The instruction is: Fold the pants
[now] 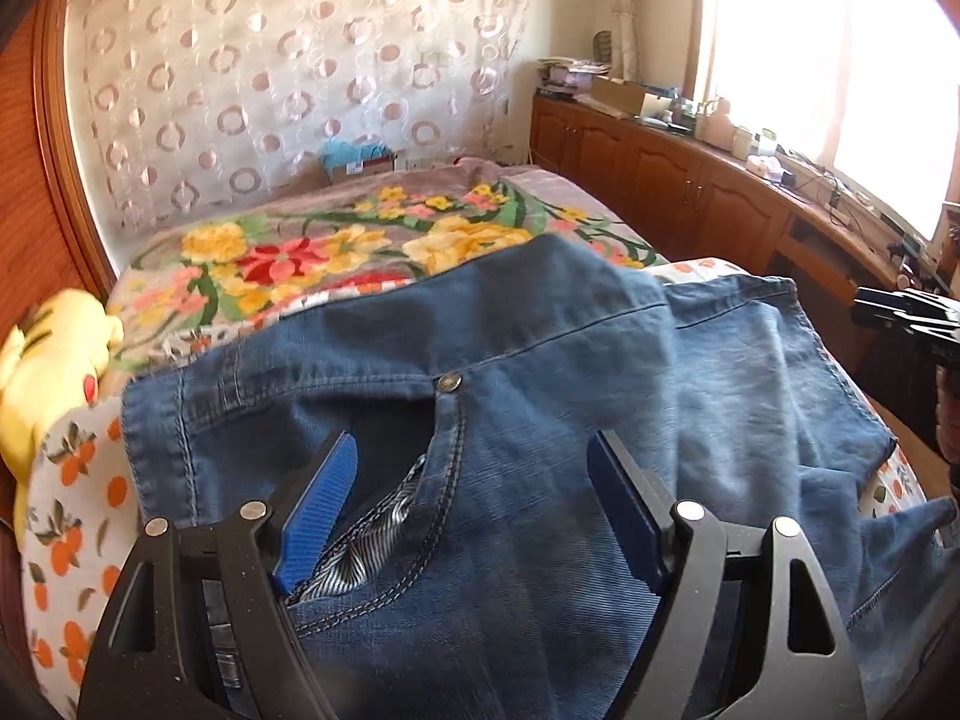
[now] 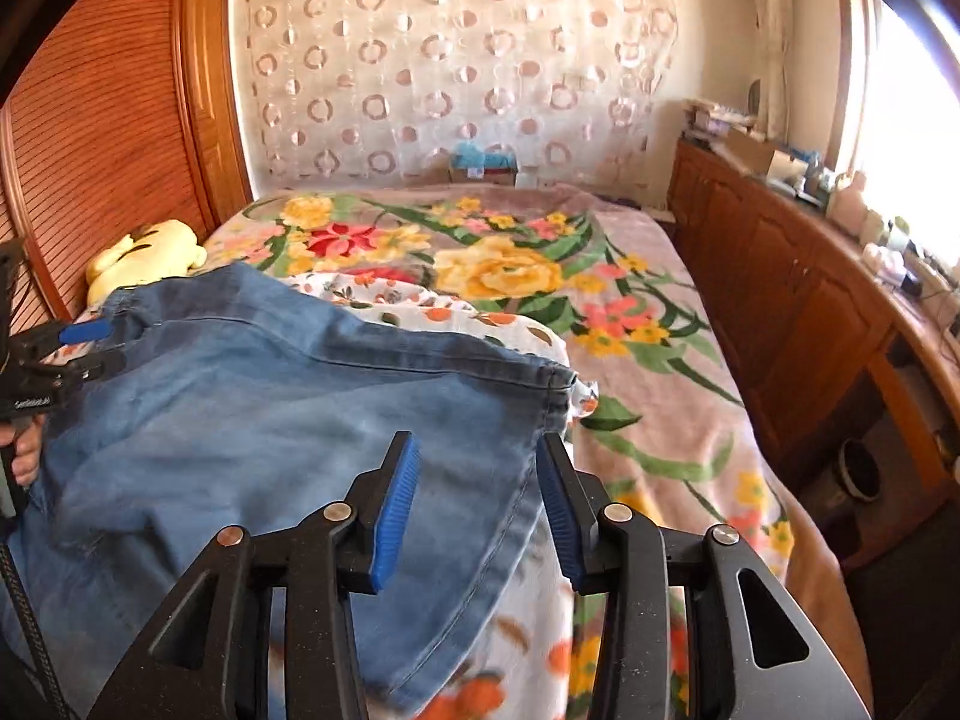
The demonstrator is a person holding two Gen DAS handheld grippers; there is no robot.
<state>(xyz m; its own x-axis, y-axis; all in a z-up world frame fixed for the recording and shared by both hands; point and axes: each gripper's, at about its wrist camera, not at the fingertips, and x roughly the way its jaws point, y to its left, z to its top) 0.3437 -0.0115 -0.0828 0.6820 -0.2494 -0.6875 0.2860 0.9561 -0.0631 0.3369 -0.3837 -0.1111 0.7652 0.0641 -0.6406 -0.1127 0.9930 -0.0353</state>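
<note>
Blue denim pants (image 1: pixel 540 396) are lying rumpled on the near end of the bed, over the floral blanket (image 2: pixel 630 324). Left tool (image 1: pixel 474 462) is spread wide above the waistband, holding nothing. Right tool (image 2: pixel 477 468) is open too, straddling the hem edge.

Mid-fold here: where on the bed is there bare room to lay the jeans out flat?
Free: the floral blanket, from the jeans to the circle-patterned curtain and right to the wooden cabinets. Crowded: the near left, where the jeans cover the orange-print sheet and a yellow plush toy sits beside the headboard.
</note>
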